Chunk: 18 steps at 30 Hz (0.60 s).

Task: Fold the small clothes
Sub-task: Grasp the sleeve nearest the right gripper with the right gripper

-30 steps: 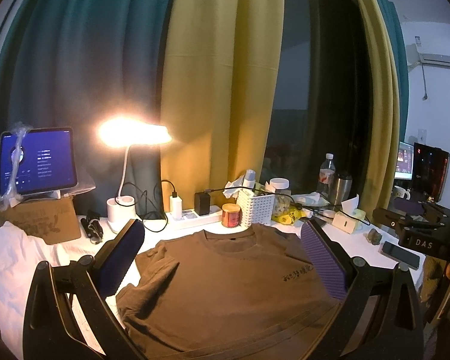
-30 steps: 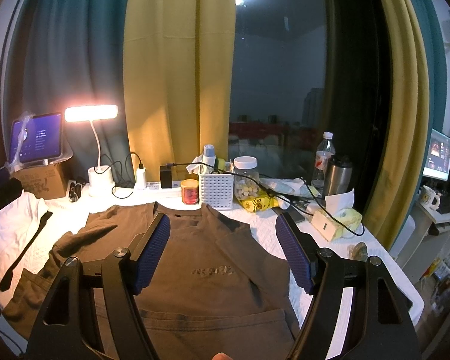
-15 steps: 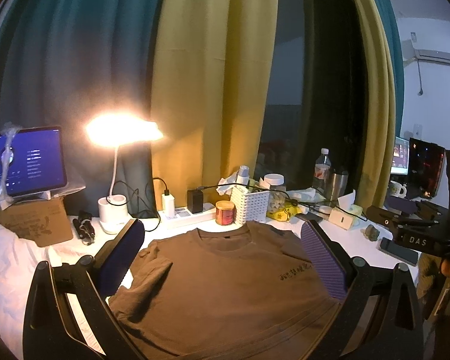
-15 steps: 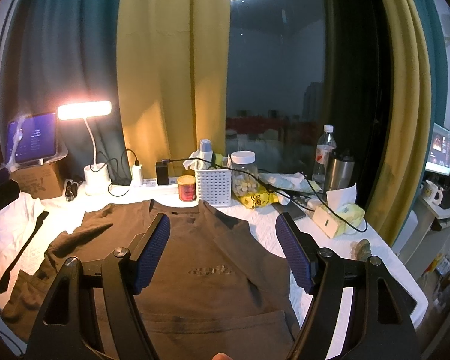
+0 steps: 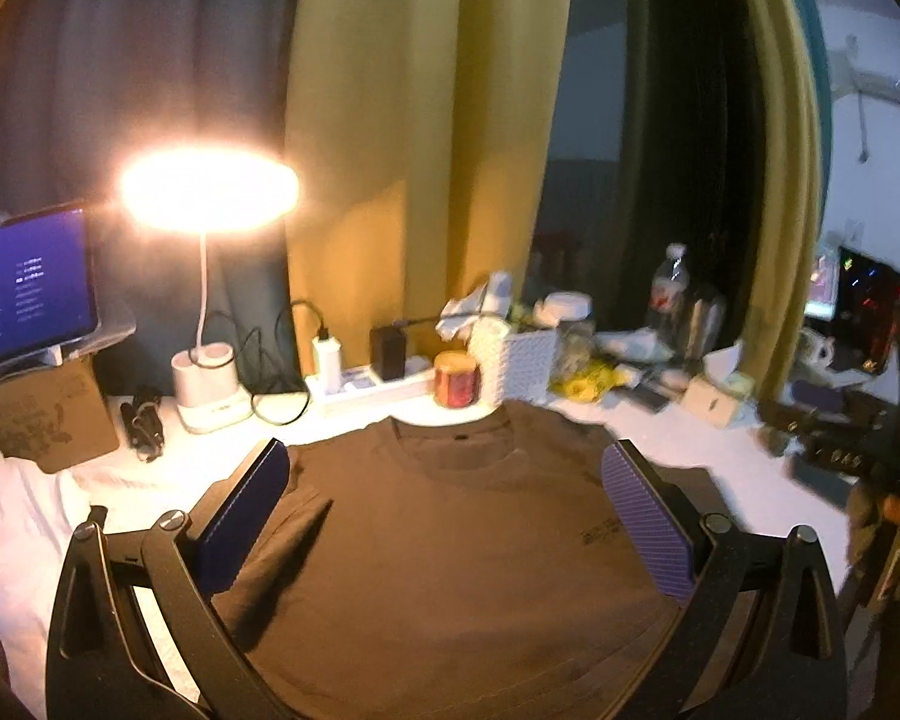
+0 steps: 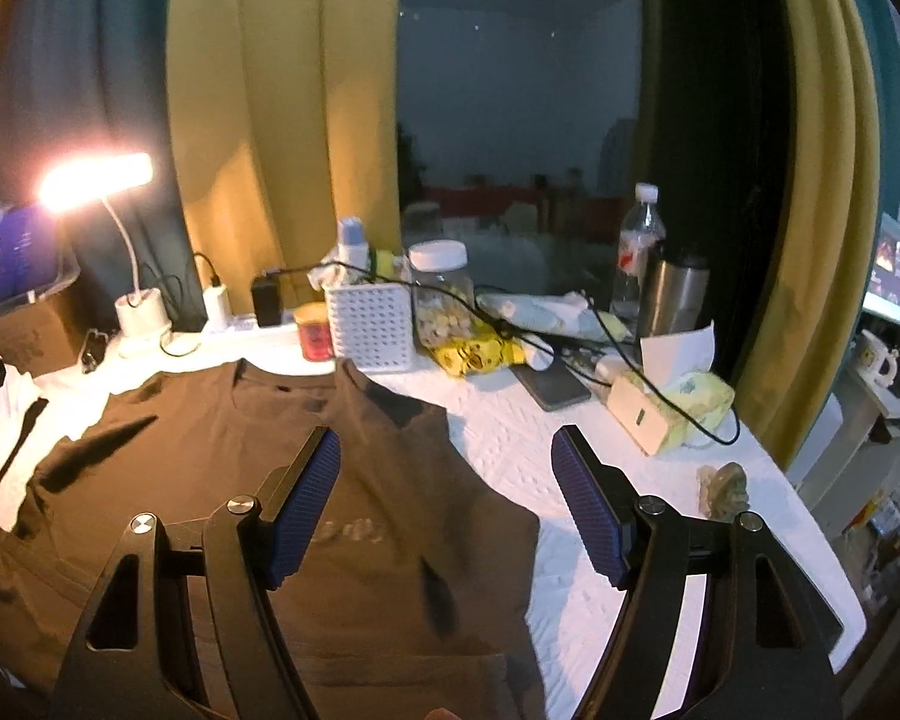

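Note:
A brown T-shirt (image 5: 450,540) lies flat, front up, on the white-covered table, collar toward the far edge. It also shows in the right wrist view (image 6: 222,480), with its left sleeve rumpled and its right side folded in. My left gripper (image 5: 444,510) is open and empty above the shirt's chest. My right gripper (image 6: 447,498) is open and empty above the shirt's right edge, where brown cloth meets white table cover.
Along the back edge stand a lit desk lamp (image 5: 207,276), a power strip (image 5: 378,384), a red tin (image 5: 457,379), a white basket (image 6: 369,321), a jar (image 6: 441,294), bottles (image 6: 639,252) and a tissue pack (image 6: 684,402). A tablet (image 5: 30,282) stands at the left. The table edge (image 6: 810,516) drops off at right.
Both grippers have shifted over the shirt: the left swung left and nearer, the right moved right toward the shirt's right edge. Both stay open; the shirt has not moved.

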### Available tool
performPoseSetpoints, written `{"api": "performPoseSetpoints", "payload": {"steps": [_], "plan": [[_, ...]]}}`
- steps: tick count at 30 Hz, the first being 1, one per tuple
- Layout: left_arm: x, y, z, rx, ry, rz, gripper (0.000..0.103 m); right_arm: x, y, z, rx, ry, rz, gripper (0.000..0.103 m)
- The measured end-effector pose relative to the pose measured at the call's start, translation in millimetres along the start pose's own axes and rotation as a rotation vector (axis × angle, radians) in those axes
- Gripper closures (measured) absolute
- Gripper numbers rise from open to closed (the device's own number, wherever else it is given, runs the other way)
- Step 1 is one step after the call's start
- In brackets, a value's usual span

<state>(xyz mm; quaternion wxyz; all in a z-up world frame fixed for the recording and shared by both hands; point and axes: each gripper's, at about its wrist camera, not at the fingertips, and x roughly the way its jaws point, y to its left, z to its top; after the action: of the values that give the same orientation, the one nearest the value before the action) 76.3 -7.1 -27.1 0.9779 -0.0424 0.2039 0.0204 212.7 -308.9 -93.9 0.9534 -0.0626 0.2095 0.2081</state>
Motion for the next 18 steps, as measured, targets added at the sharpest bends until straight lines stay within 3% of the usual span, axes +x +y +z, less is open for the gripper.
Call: {"api": "performPoseSetpoints", "payload": {"steps": [9,18], "plan": [[55.5,8.9,-14.4,-0.065,0.161,0.023,0.001,72.0,-45.7,-15.8,0.048,0.143,-0.008,0.027],[93.0,8.9,-19.9,-0.067,0.235,0.035,0.001,132.9,-78.6,-46.8,0.125,0.298,0.003,0.029]]}}
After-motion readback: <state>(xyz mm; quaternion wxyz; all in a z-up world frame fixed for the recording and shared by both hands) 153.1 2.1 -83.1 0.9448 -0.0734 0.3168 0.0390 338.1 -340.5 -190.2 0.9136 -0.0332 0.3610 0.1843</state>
